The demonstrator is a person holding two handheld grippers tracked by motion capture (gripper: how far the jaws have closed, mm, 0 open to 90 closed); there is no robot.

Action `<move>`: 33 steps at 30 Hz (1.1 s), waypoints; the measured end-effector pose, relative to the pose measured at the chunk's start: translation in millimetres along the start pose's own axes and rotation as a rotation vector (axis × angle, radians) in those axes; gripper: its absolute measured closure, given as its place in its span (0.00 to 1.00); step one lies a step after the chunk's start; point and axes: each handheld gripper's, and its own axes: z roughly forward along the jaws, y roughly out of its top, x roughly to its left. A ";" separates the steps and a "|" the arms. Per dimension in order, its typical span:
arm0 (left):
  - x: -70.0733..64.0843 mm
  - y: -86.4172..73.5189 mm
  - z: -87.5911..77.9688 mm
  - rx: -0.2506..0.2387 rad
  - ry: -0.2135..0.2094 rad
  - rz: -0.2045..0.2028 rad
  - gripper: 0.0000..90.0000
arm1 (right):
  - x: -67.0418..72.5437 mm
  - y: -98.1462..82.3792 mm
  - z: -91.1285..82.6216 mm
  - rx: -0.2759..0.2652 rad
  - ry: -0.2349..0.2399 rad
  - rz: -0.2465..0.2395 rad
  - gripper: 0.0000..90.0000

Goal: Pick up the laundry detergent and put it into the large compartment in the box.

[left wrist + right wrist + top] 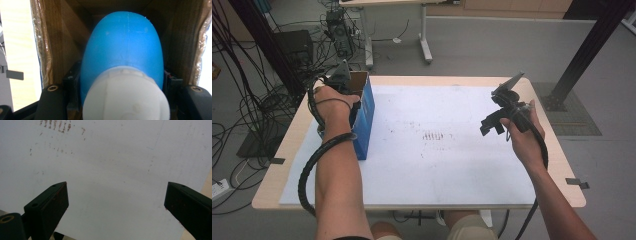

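A blue egg-shaped object [125, 45] with a white rounded end [125, 100] sits between the jaws of my left gripper [122, 82], which is shut on it. Gripper and object are down inside a cardboard box [62, 37] with brown inner walls. In the high view this box [364, 117] is blue outside and stands at the left of the white sheet [437, 170]; my left gripper [346, 87] reaches into its open top. My right gripper [494, 122] hovers over the sheet's right side. Its jaws stand wide apart, with nothing between them, over the bare sheet [112, 157].
Brownish scuff marks [435, 135] lie at the middle of the sheet. The sheet covers a light wooden table [287, 145]. Cables and equipment [337, 30] crowd the floor at the back left. A black post [592, 45] rises at the back right.
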 end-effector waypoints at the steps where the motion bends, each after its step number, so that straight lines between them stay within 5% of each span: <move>1: -0.2 0.1 0.0 0.000 0.001 0.000 0.40 | 0.0 -0.1 0.0 0.000 0.000 0.000 0.06; 33: 0.3 0.1 -4.4 0.000 0.001 0.014 0.40 | 1.0 -3.0 -0.2 -0.007 0.004 -0.001 0.06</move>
